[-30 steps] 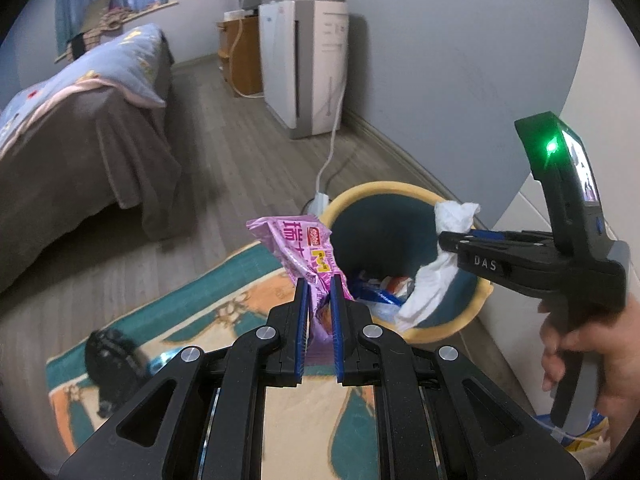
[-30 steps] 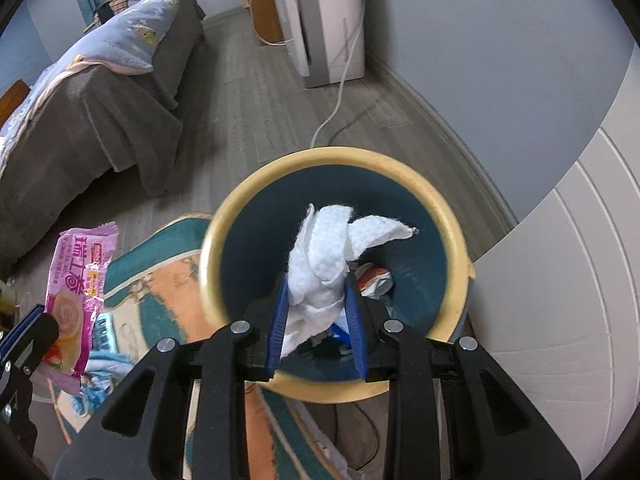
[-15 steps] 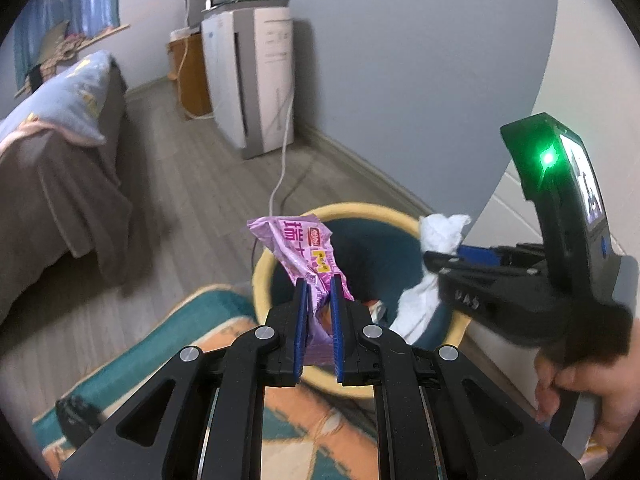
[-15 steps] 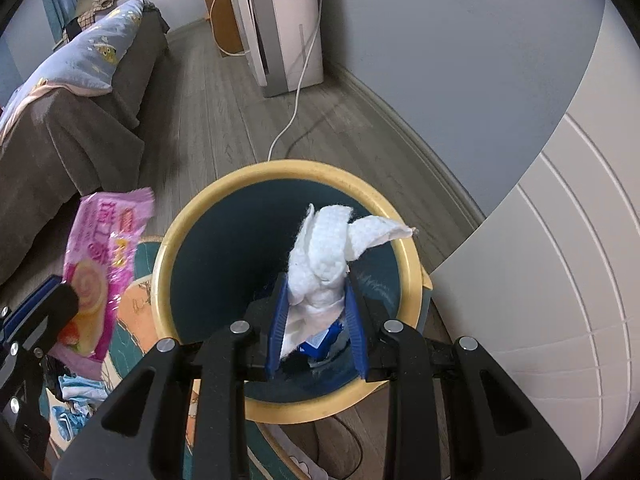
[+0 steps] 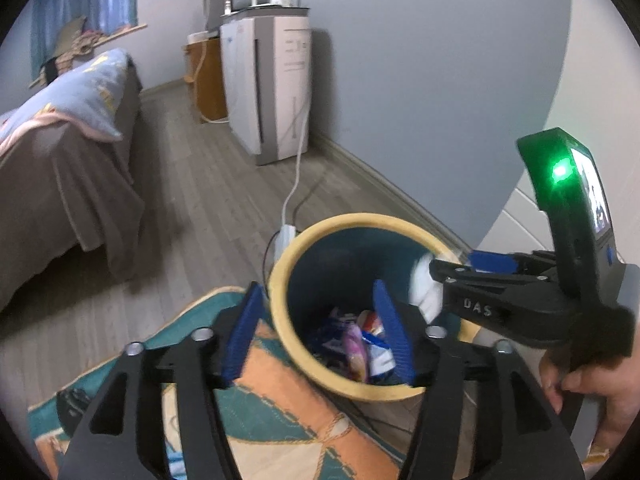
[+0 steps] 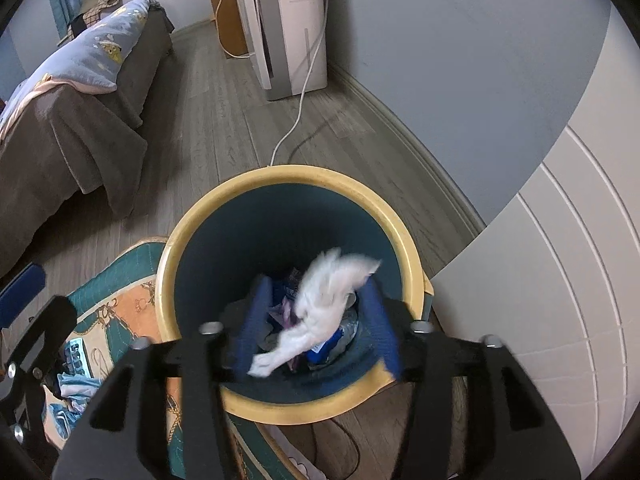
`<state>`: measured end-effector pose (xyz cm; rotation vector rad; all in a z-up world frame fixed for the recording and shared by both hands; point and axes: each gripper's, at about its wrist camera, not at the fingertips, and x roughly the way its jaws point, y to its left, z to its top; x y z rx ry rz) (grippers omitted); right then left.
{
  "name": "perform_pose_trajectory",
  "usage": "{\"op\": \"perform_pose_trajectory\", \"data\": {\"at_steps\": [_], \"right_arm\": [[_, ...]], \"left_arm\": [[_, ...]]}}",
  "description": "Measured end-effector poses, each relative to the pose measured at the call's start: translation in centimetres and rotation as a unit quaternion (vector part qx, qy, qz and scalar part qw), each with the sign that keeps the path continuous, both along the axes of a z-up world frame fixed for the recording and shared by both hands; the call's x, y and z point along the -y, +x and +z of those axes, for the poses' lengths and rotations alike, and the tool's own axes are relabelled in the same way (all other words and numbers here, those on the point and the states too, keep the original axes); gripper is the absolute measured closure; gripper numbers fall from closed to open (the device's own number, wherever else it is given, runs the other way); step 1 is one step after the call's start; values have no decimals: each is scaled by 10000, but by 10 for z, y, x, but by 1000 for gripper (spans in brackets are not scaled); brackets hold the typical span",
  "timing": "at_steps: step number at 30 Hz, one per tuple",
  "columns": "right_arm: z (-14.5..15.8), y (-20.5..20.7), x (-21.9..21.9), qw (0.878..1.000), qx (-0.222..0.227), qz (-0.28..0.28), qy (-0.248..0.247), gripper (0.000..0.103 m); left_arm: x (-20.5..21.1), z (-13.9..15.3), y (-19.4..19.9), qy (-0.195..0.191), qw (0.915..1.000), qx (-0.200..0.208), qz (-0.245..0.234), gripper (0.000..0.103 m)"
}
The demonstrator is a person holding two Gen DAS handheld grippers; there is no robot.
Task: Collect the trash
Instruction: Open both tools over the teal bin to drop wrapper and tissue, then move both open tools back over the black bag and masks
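Note:
A round bin with a yellow rim (image 5: 360, 218) (image 6: 292, 172) and a dark teal inside stands on the floor, with several wrappers at its bottom. My left gripper (image 5: 318, 332) hovers over its near edge, jaws opening, nothing between them. A pink snack wrapper (image 5: 356, 350) lies loose inside the bin below. My right gripper (image 6: 316, 328) points down into the bin, jaws opening. A blurred white tissue (image 6: 324, 308) hangs loose between its blue pads (image 6: 380, 328), apart from both. In the left wrist view a hand holds the right gripper (image 5: 444, 270) over the bin's right side.
A patterned teal and orange rug (image 5: 280, 412) lies under the bin's near side, with crumpled blue items (image 6: 74, 384) on it. A bed (image 5: 60, 152) stands to the left, a white appliance (image 5: 268, 80) at the back wall with its cable (image 6: 296, 120) running to the bin. White panelling (image 6: 560, 280) is at the right.
Both grippers have opened. The pink wrapper has left the left jaws and lies in the bin. The tissue has come free of the right pads and is dropping.

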<state>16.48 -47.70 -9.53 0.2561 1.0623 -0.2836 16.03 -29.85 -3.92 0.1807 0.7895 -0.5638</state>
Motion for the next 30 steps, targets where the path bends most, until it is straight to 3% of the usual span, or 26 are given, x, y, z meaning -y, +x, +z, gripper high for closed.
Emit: {"op": "perform_pose_trajectory", "data": {"at_steps": [3, 4, 7, 19, 27, 30], "right_arm": [[3, -1, -1, 10000, 48, 24, -60, 20], [3, -1, -2, 10000, 71, 36, -29, 17], [6, -1, -6, 9999, 116, 99, -10, 7], [25, 3, -41, 9981, 272, 525, -156, 6], [44, 0, -102, 9883, 485, 1394, -389, 6], [44, -2, -125, 9826, 511, 1742, -395, 6]], "left_arm": [[-11, 2, 0, -77, 9998, -7, 171, 19], [-16, 3, -1, -96, 9996, 20, 252, 14], [-30, 5, -5, -89, 9988, 54, 485, 10], [-125, 28, -34, 308, 9902, 350, 1319, 6], [-217, 27, -68, 611, 9739, 260, 2173, 6], [-251, 17, -79, 700, 9636, 248, 2567, 6]]}}
